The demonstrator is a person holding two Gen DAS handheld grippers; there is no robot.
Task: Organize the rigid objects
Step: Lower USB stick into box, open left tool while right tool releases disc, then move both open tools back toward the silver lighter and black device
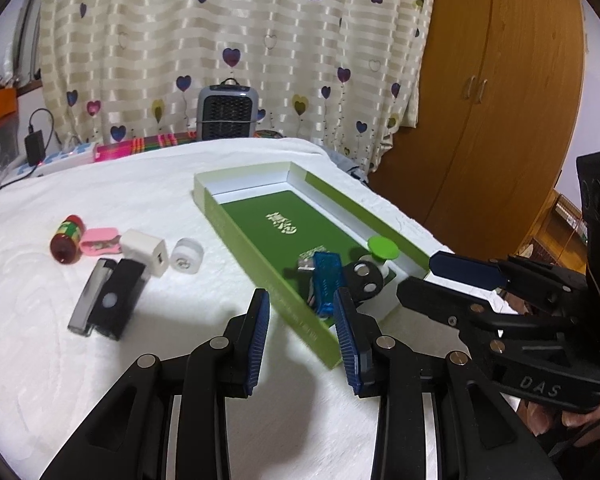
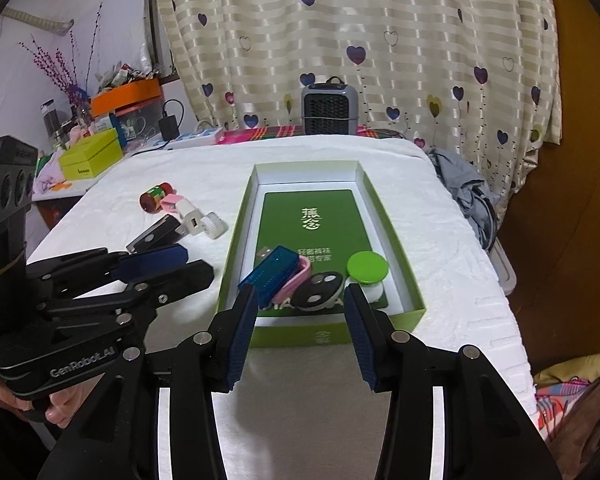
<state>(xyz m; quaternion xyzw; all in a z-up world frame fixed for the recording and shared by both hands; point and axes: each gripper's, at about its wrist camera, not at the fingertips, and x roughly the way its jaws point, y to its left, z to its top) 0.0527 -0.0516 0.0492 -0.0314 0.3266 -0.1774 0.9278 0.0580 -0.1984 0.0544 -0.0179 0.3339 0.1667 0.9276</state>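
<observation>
Between the left gripper [image 1: 302,322]'s blue pads there's nothing at all; the jaws stand apart and empty, hanging just over the near left wall of the green box [image 1: 256,248]. Same story with the right gripper [image 2: 300,330]: jaws spread, nothing in them, parked at the near end of the box.

Just past the tips, the near end of the box already holds a blue USB stick [image 2: 274,274], a pink clip [image 2: 296,284], a black key fob [image 2: 318,294] and a round green-lidded case [image 2: 367,267], all jammed together. The far half of the box is bare.

Further left on the white cloth [image 1: 140,360] sits the leftover bunch: two black gadgets [image 1: 108,300] lying side by side nearest, then a white charger cube [image 1: 146,254], a small white roll [image 1: 186,254], another pink clip [image 1: 100,242] and a little red jar [image 1: 66,238] farthest left.

If I were doing it, I'd say the left one goes for the black pair next, since they're closest. Take one at a time across its narrow sides, because they touch and a sloppy pinch would probably drag both. Then I'd drop it in the bare far half instead of piling onto that heap.
</observation>
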